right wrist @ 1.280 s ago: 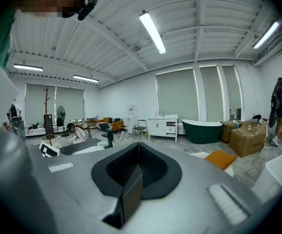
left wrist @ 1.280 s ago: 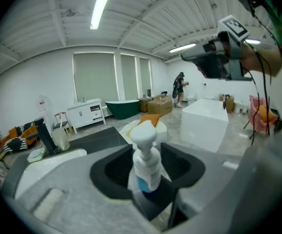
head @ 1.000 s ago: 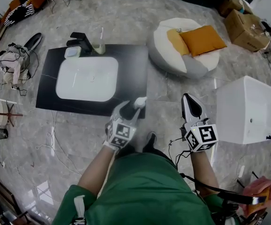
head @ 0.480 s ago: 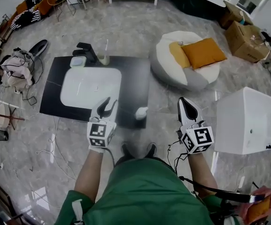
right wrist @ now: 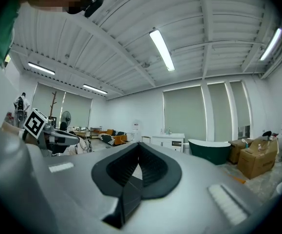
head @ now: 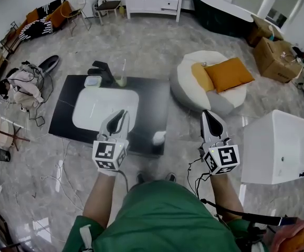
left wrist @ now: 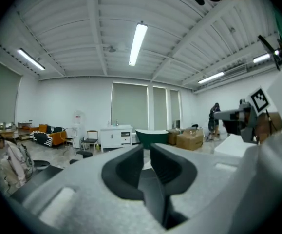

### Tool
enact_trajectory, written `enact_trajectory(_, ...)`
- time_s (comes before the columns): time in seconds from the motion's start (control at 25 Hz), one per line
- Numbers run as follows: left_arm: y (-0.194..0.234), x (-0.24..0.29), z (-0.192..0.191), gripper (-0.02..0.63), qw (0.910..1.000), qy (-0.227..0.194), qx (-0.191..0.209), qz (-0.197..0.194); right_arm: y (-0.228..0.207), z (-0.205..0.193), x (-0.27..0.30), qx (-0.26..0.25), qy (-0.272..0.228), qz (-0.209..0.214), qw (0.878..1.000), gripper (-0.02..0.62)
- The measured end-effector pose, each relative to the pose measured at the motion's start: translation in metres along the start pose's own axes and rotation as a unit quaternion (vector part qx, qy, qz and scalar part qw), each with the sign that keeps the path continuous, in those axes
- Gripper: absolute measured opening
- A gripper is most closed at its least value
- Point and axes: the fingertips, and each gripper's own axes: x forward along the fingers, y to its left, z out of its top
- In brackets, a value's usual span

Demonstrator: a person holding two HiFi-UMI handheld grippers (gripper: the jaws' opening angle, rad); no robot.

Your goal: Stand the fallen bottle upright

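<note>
A small white bottle (head: 158, 137) stands upright on the black slab (head: 153, 101), near its front right corner. My left gripper (head: 121, 113) hangs in the air to the bottle's left, clear of it. Its jaws are closing, a narrow gap still shows between them in the left gripper view (left wrist: 146, 150), and nothing is in it. My right gripper (head: 208, 113) is held to the right of the bottle, over the bare floor, with its jaws together and empty (right wrist: 140, 147). Both gripper views look out level across the room, and neither shows the bottle.
A white basin (head: 105, 106) is set in the slab, with a black faucet (head: 103, 70), a soap dish (head: 93, 81) and a cup (head: 121, 79) behind it. A beanbag with an orange cushion (head: 215, 75) lies to the right. A white tub (head: 278, 146) stands beside my right arm.
My left gripper let go of the bottle, rose and drew off to the left, and its jaws narrowed. The bottle stays upright on the slab. My right gripper rose a little.
</note>
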Motion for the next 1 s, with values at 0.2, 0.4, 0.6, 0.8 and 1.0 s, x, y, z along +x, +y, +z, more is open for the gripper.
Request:
enact_trajectory(0.2, 0.001, 0.004, 0.016, 0.009, 0.9997, -0.018, -0.009, 0.010, -0.003, 0.012, 0.001, -0.008, -0.015, 0.013, 1.000, 0.002)
enact_trajectory(0.4, -0.004, 0.007, 0.033, -0.003, 0.9994, -0.033, 0.003, 0.010, -0.002, 0.028, -0.003, -0.012, -0.044, 0.024, 0.999, 0.002)
enact_trajectory(0.6, -0.004, 0.012, 0.055, -0.003, 0.9984, -0.051, 0.018, 0.014, -0.002, 0.038, -0.004, -0.031, -0.066, 0.024, 0.997, 0.002)
enact_trajectory(0.8, 0.001, 0.010, 0.055, -0.002, 0.9981, -0.054, 0.011, 0.025, -0.001, 0.039, -0.003, -0.037, -0.067, 0.023, 0.997, 0.002)
enact_trajectory(1.0, 0.004, 0.009, 0.049, -0.002, 0.9982, -0.049, 0.007, 0.035, -0.005, 0.035, -0.002, -0.035, -0.066, 0.022, 0.997, 0.002)
